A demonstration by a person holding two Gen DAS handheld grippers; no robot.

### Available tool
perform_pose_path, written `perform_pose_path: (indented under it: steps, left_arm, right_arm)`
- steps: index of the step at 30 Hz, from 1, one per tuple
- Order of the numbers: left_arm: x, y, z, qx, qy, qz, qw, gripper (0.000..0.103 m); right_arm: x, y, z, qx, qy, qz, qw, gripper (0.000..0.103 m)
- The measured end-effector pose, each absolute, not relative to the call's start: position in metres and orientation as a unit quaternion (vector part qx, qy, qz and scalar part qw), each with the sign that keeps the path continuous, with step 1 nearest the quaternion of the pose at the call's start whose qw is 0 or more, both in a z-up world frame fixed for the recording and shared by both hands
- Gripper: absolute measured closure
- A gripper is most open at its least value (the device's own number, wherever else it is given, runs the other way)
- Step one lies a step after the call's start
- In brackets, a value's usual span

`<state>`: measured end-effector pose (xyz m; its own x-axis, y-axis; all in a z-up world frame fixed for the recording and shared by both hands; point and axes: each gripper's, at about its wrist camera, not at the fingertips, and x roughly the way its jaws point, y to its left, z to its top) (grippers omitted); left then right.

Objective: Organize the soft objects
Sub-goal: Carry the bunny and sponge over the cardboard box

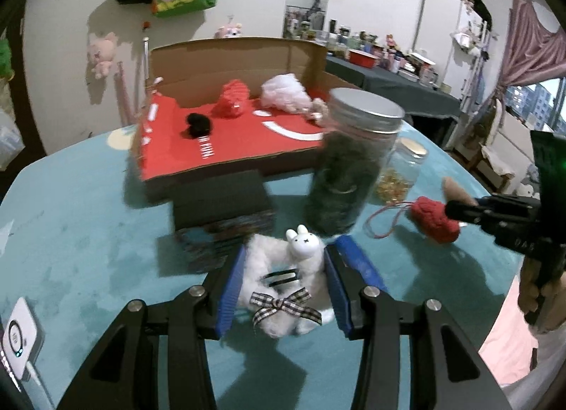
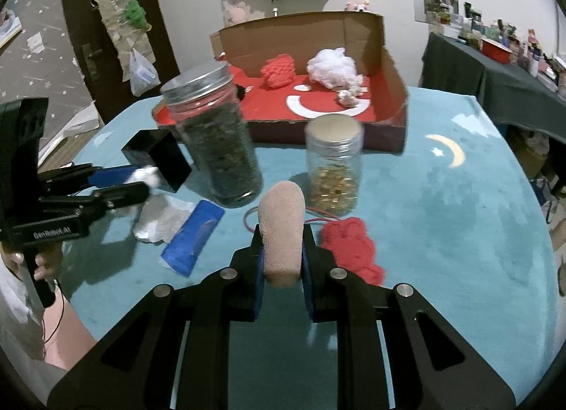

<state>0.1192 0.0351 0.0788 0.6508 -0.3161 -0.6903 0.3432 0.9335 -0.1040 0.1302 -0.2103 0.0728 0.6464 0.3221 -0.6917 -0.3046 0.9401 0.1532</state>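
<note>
My left gripper (image 1: 284, 268) is shut on a white fluffy hair clip (image 1: 283, 279) with a bunny head and a checked bow, just above the teal table. It also shows in the right wrist view (image 2: 134, 183). My right gripper (image 2: 281, 243) is shut on a beige plush piece (image 2: 283, 229) joined to a red knitted piece (image 2: 352, 243) that hangs beside it; both show in the left wrist view (image 1: 437, 220). A cardboard box (image 1: 226, 148) with a red floor stands at the back and holds a red knitted item (image 1: 231, 100), a white fluffy item (image 1: 284, 93) and a black pompom (image 1: 196, 125).
A tall jar of dark green stuff (image 2: 215, 141) and a smaller jar of gold bits (image 2: 332, 169) stand before the box. A black box (image 1: 221, 199) lies on a patterned one. A detached blue pad (image 2: 192, 236) lies on the table. A cluttered side table (image 1: 399, 80) stands at the right.
</note>
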Motion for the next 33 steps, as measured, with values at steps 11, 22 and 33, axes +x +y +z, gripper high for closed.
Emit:
perform_pose_path:
  steps: [11, 22, 33]
  left_arm:
    - [0.124, 0.097, 0.076, 0.004, 0.383, -0.116, 0.916, 0.056]
    - [0.156, 0.116, 0.064, 0.056, 0.388, -0.121, 0.912, 0.056]
    - [0.189, 0.115, 0.072, 0.09, 0.388, -0.151, 0.905, 0.057]
  right_arm:
    - [0.137, -0.242, 0.077, -0.001, 0.387, 0.135, 0.912, 0.086]
    - [0.17, -0.251, 0.079, -0.058, 0.386, 0.131, 0.911, 0.086]
    - [0.216, -0.25, 0.071, -0.134, 0.398, 0.149, 0.895, 0.086]
